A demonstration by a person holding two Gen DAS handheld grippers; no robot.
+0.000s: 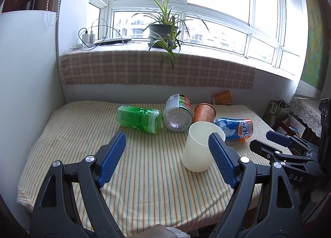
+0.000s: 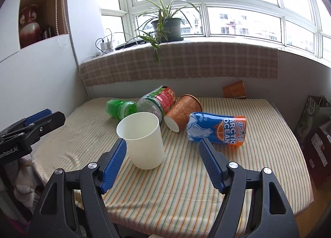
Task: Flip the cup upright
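Striped tablecloth [image 2: 186, 176]: white cup [image 2: 144, 140] stands upright, so we judge the flip done. Right gripper [image 2: 163, 164] and left gripper [image 1: 167, 157] both released; orange cup [image 2: 182, 111] at 1 o'clock lies sideways.

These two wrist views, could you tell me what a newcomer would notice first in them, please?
The white cup stands upright, mouth up, on the striped tablecloth, between the left gripper and the right gripper, both open. Behind it lie a tipped orange cup, an Arctic Ocean bottle, a green bottle and a clear red-labelled bottle. A potted plant sits on the windowsill.
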